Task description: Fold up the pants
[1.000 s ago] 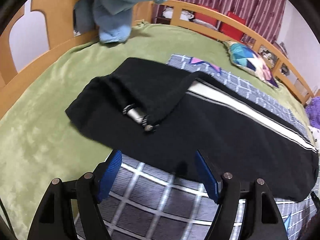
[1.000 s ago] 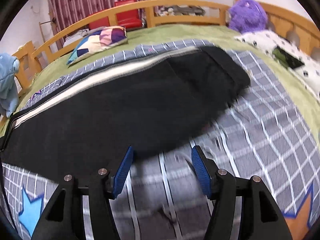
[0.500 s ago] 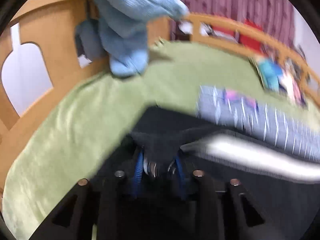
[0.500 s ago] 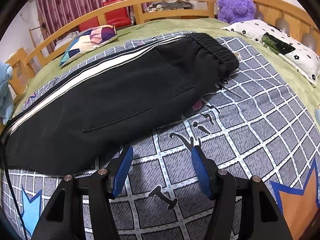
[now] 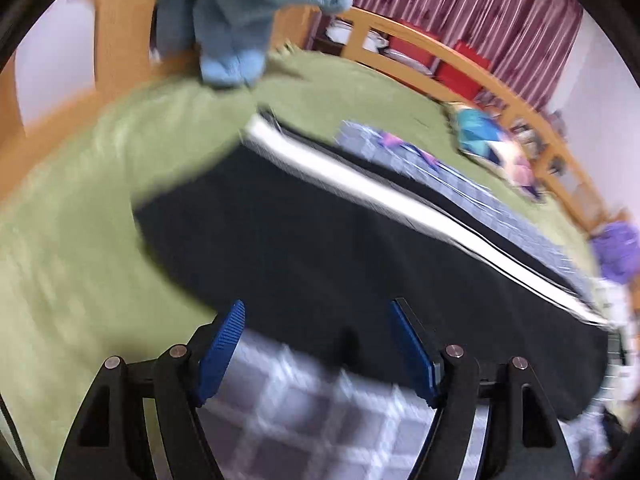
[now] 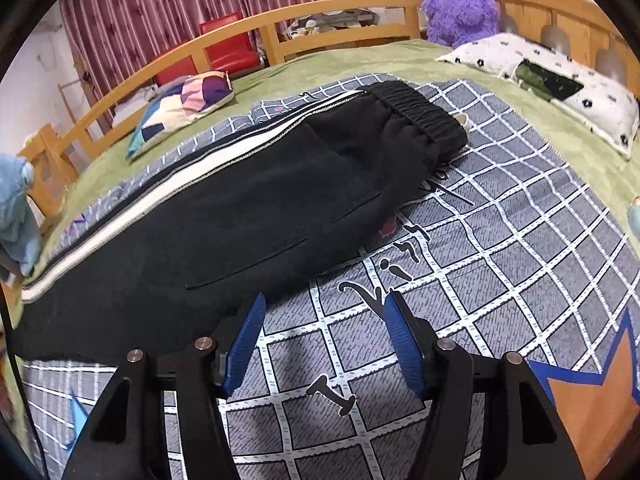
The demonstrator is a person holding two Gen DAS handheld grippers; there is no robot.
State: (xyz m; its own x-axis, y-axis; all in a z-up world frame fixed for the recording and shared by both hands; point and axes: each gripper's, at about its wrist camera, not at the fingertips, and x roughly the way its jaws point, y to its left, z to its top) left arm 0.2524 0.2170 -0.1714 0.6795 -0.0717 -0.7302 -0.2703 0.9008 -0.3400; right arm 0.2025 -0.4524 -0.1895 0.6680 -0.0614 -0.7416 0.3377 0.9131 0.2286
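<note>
Pants (image 6: 224, 216): long, black, matte fabric

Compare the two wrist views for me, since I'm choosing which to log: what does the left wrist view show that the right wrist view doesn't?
Only the left wrist view shows the left gripper, jaws open and empty, at the near edge of the pants' leg end.

Only the right wrist view shows the right gripper, open over the checked blanket, the elastic waistband and the white pillow.

Both show the black pants with their white stripe, the blue plush toy, the patchwork cushion and the purple plush.
</note>
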